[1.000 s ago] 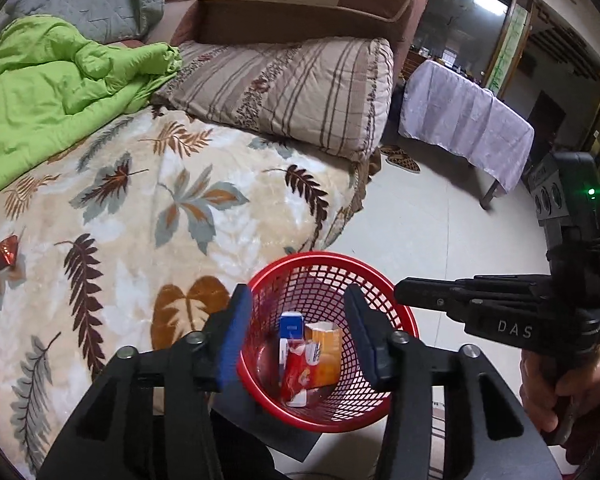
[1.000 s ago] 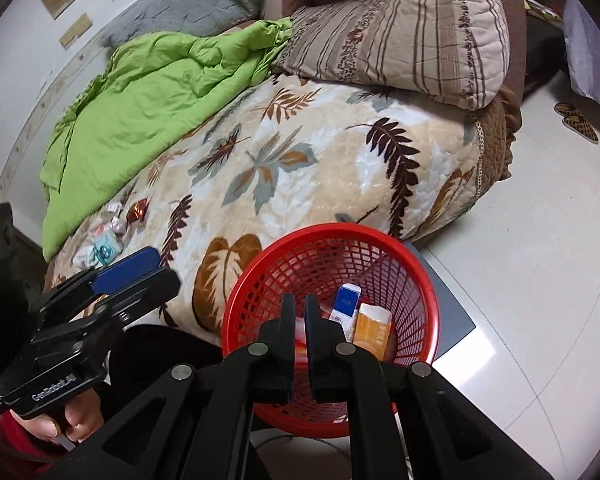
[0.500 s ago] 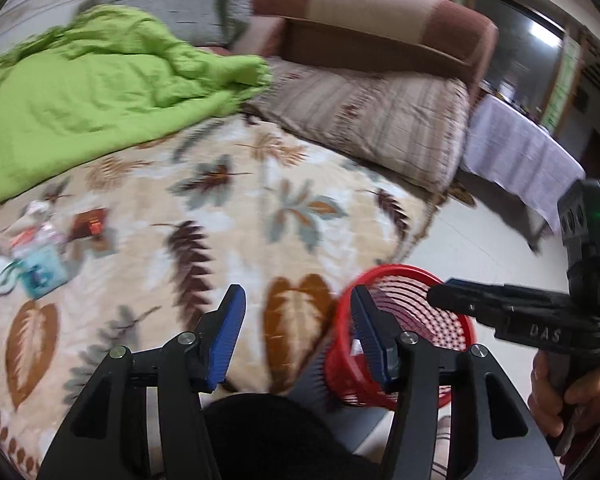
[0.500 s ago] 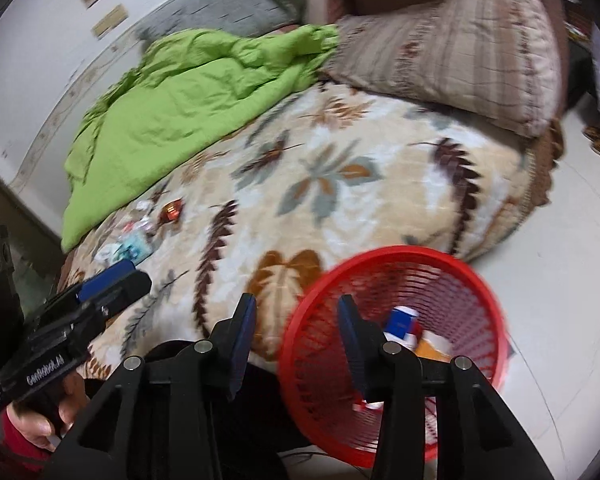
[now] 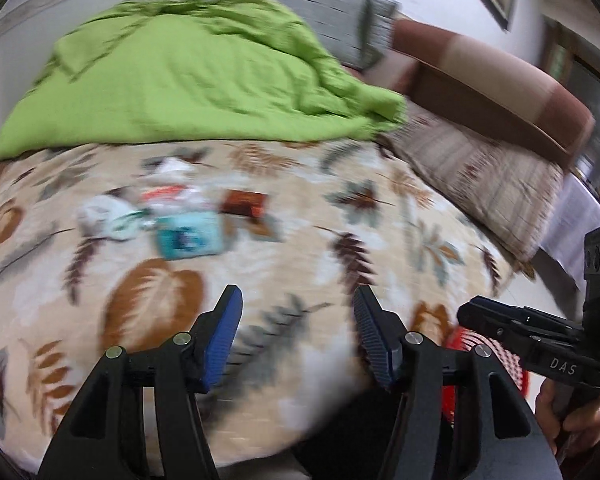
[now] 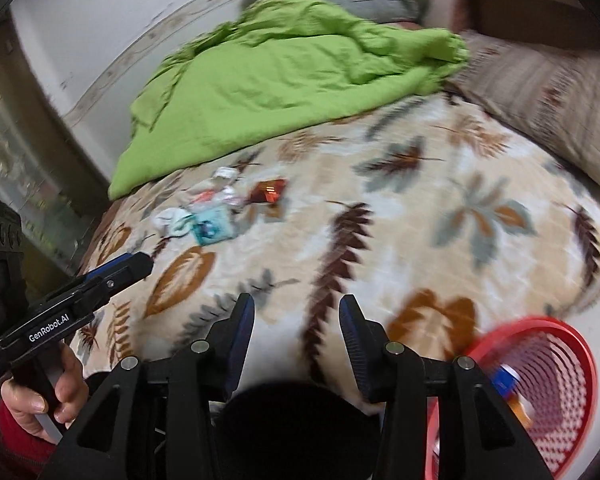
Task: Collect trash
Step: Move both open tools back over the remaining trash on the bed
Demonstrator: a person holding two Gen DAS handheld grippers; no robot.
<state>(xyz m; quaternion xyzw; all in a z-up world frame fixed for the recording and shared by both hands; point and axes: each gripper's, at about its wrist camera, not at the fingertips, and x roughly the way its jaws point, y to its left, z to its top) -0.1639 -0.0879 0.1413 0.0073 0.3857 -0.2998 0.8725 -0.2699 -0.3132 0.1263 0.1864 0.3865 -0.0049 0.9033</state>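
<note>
Both hand-held grippers are empty with jaws spread wide: left hand-held gripper (image 5: 296,322) and right hand-held gripper (image 6: 297,328), neither touching anything. Jaws wide probably because each is lined up for a fresh pickup, not carrying.

Trash sits in one loose cluster on the leaf-print blanket (image 6: 440,216) of the bed, well ahead of both tools, near the edge of the green quilt (image 6: 284,72). Pieces, blurred: teal packet (image 5: 189,237), red-brown wrapper (image 5: 244,204), white crumpled paper (image 5: 106,216), an orange-and-white wrapper (image 5: 168,194) behind the teal one. Exact types too smeared to tell. Same cluster in the right view: teal packet (image 6: 213,229), red-brown wrapper (image 6: 269,192).

Red mesh basket (image 6: 540,392) stands on the floor beside the bed, at the right gripper's side, low enough for dropping things in. It already holds a few items, a blue-and-white box (image 6: 504,376) partly visible; rest unclear. In the left view only a sliver of its rim (image 5: 466,338) shows behind the right tool.

Judgement: step in hand is reaching for the cluster; task partly done, several pieces left. Soft blanket means thin wrappers may sink or slide, so a low pinch is needed.
</note>
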